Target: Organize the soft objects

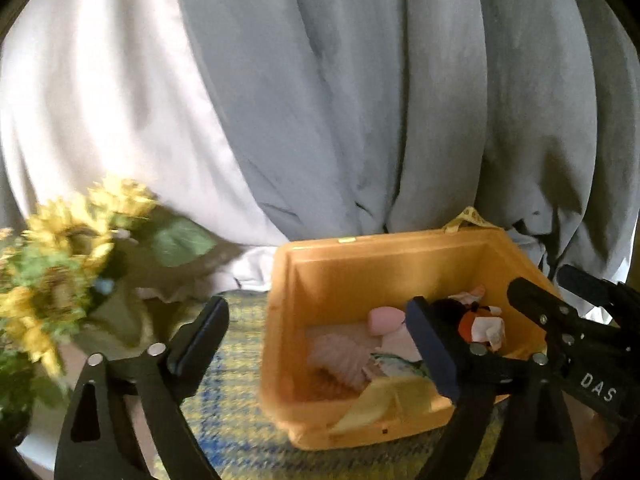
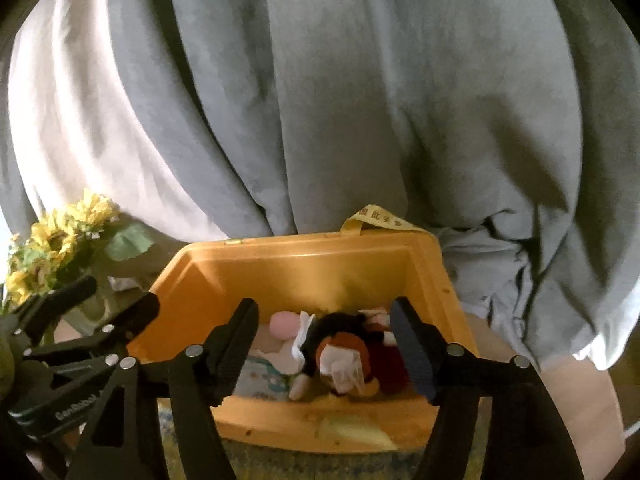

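A yellow plastic bin (image 1: 320, 280) (image 2: 304, 268) stands on a woven mat and holds several soft things: a pink ball (image 1: 384, 318) (image 2: 283, 325), a black-and-orange plush toy (image 1: 472, 318) (image 2: 340, 348), a pale knitted piece (image 1: 340, 356) and folded cloth (image 2: 264, 380). My left gripper (image 1: 320, 340) is open and empty, above the bin's left wall. My right gripper (image 2: 326, 344) is open and empty, hovering over the plush toy; it also shows in the left wrist view (image 1: 560, 304) at the bin's right side.
Grey and white curtains (image 1: 360, 100) (image 2: 320, 100) hang right behind the bin. A bunch of yellow artificial sunflowers (image 1: 60, 260) (image 2: 56, 248) stands to the left. A blue-and-yellow woven mat (image 1: 232, 400) covers the surface under the bin.
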Tool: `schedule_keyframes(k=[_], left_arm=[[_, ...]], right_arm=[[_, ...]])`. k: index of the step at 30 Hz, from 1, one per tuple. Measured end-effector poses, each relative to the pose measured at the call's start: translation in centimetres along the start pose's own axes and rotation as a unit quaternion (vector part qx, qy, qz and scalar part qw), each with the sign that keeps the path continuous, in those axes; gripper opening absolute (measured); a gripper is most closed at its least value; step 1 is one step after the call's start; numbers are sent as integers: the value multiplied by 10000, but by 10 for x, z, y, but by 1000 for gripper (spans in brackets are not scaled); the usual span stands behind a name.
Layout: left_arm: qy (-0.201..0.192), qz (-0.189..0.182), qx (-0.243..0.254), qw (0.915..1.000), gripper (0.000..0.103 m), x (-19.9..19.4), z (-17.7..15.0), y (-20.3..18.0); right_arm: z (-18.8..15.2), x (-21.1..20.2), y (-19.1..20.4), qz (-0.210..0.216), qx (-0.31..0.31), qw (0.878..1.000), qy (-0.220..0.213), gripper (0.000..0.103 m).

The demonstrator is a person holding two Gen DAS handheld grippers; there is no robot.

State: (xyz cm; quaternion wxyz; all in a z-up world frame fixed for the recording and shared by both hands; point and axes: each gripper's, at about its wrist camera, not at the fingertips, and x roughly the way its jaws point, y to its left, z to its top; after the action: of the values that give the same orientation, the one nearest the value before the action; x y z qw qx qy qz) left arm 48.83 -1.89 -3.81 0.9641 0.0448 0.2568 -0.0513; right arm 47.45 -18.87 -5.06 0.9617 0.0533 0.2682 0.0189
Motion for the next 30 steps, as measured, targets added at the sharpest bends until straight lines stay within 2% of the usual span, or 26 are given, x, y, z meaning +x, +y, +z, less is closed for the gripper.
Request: schedule_keyframes(k=[5,11,26,30], left_arm=[[-347,339,10,9988,102,-46,-6,5],[-570,517,66,9970,103,-92,-19,10],[-684,-2,257,9973,103,-184,-61,27],[-802,48,309,9963,103,-209,-72,29]], right_arm=[[-7,-39,3,-69,22,9998,-188,83],[-19,-78,7,-183,-5,9993,-322,83],[-66,-187,41,-563,155,9949,-819,90],[-79,-216,46,-662,270,9933,-902,90]])
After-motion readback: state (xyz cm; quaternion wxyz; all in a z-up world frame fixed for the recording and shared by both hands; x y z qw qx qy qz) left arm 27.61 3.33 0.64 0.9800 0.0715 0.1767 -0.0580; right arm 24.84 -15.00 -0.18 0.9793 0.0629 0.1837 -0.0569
